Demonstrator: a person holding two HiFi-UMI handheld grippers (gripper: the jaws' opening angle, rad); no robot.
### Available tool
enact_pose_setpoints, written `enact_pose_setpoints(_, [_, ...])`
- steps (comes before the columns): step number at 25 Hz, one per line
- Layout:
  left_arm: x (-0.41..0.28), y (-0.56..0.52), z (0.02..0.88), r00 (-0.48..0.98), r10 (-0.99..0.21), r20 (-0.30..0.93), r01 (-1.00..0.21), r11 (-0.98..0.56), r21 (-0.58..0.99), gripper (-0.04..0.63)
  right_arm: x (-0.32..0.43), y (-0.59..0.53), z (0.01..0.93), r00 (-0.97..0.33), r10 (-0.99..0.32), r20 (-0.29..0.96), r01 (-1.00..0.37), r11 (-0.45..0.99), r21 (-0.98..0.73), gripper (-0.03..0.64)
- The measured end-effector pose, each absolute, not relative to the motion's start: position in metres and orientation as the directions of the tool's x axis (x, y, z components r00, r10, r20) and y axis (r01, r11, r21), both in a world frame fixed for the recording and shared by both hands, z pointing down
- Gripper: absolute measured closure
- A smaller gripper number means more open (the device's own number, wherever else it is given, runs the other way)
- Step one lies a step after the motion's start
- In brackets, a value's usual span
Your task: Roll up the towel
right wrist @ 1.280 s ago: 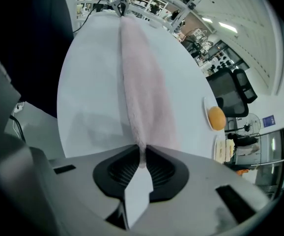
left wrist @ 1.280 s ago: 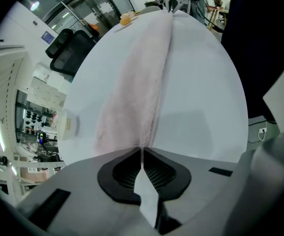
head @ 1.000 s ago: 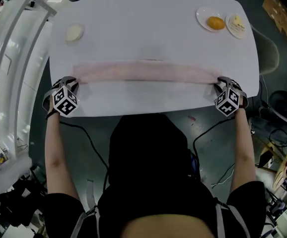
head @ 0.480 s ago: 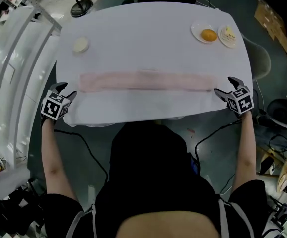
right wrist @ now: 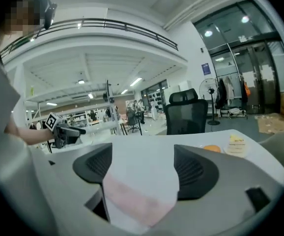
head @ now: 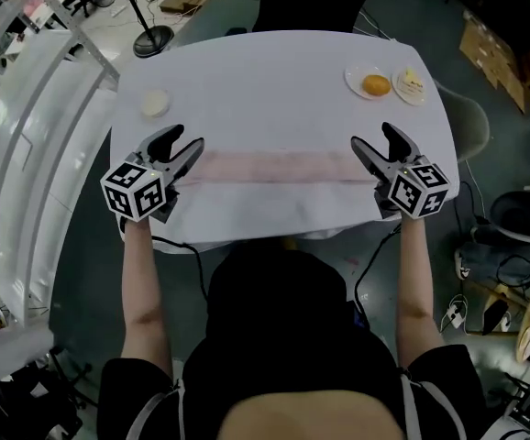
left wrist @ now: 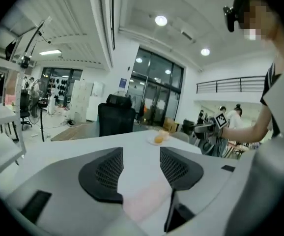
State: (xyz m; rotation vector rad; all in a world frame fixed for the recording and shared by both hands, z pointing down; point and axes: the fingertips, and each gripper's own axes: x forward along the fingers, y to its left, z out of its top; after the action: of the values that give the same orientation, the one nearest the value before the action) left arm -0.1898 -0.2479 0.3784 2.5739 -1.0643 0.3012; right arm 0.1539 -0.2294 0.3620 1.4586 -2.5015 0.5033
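Shows a long, thin, pink cloth towel (head: 274,166) lying flat from side to side across the middle of a big white oval table (head: 274,81), nearer the person's edge than the far one. Looks like a narrow strip already, so likely folded or rolled along its length, though hard to tell which from here. Holds the grey left tool (head: 184,142) up in the air over the towel's left end and the grey right tool (head: 373,137) over its right end, one at each end, most likely to work both ends together and keep the strip straight. Just been opening the jaws of both tools; now wide apart, with nothing pinched. In the left gripper view, only bare table and a bit of pink towel down below, seen past the black pads (left wrist: 108,169); much the same in the right gripper view. Not touching the towel, by the look of it. Keeps other things well out of the way at the far side: a white plate (head: 375,84) with a round orange thing on it, a second plate (head: 410,84) just beside it with a yellow bit of food, and a pale round thing (head: 155,103) off to the left. Leaves plenty of bare table for rolling. Probably calls for a fresh grip next. Could go crooked or flop open if grabbed unevenly, being soft and floppy.
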Motion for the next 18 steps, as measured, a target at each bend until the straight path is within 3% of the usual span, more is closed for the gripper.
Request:
enact_pose_setpoints(8, [-0.100, -0.220, 0.315, 0.758, -0.653, -0.005, -0.595, -0.693, 0.407, 0.356, 0.115, -0.199, 0.329, -0.533, -0.830, 0.165, -0.816, 0.452, -0.361, 0.210])
enact_pose_setpoints(16, [-0.034, -0.176, 0.325, 0.777, -0.628, 0.033, -0.603, -0.729, 0.323, 0.360, 0.130, -0.160, 0.313, -0.549, -0.834, 0.058, -0.790, 0.495, -0.362, 0.245])
enact_pose_setpoints(18, [-0.033, -0.173, 0.328, 0.760, -0.649, 0.033, -0.622, -0.712, 0.325, 0.394, 0.129, -0.155, 0.311, -0.538, -0.842, 0.048, -0.805, 0.496, -0.325, 0.326])
